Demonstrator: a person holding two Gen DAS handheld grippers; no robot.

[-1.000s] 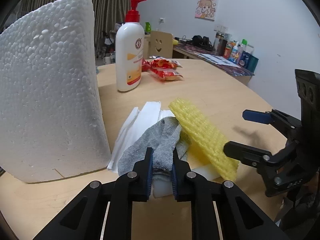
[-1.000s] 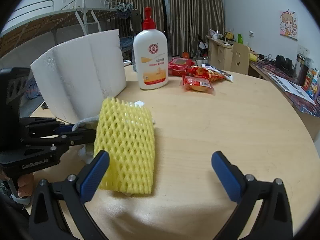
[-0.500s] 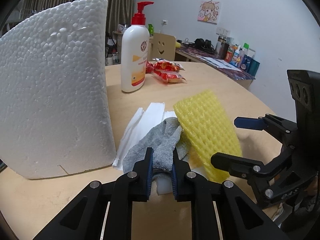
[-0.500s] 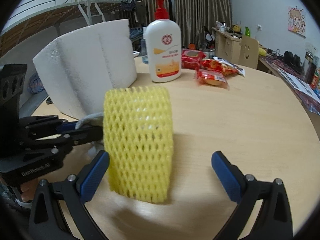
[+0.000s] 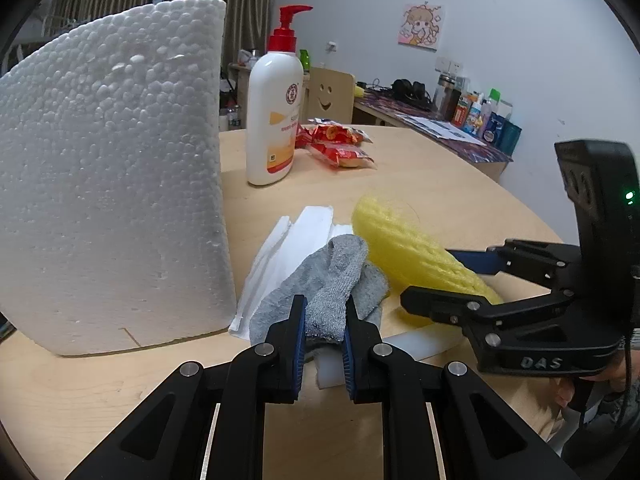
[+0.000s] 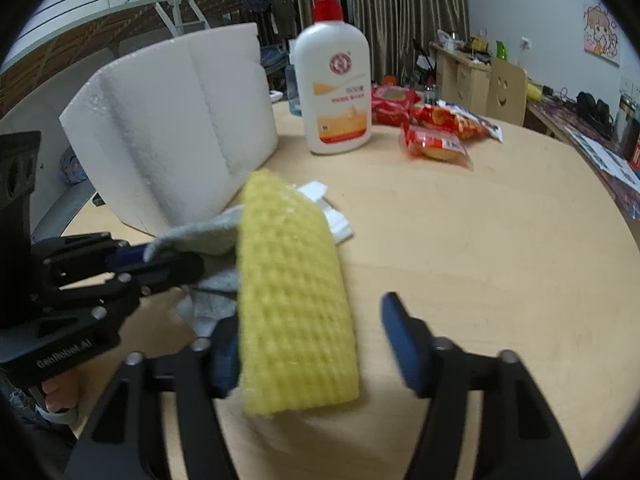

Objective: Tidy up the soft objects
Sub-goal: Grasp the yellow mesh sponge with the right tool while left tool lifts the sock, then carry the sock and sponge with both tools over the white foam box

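Note:
My left gripper (image 5: 323,320) is shut on a grey cloth (image 5: 320,284) that lies over white foam sheets (image 5: 296,232) on the wooden table. The cloth also shows in the right wrist view (image 6: 200,236). A yellow foam net (image 6: 292,296) stands between the fingers of my right gripper (image 6: 312,340), which is open around it and partly closed in; its left finger touches the net. In the left wrist view the net (image 5: 404,248) lies between the right gripper's fingers (image 5: 440,304).
A large white polystyrene block (image 5: 112,168) stands at the left. A white pump bottle (image 5: 274,108) and red snack packets (image 5: 336,144) sit farther back. The table edge (image 5: 532,216) curves at the right.
My right gripper has moved in around the yellow net and narrowed; the net has tipped and shifted with it. My left gripper still holds the grey cloth.

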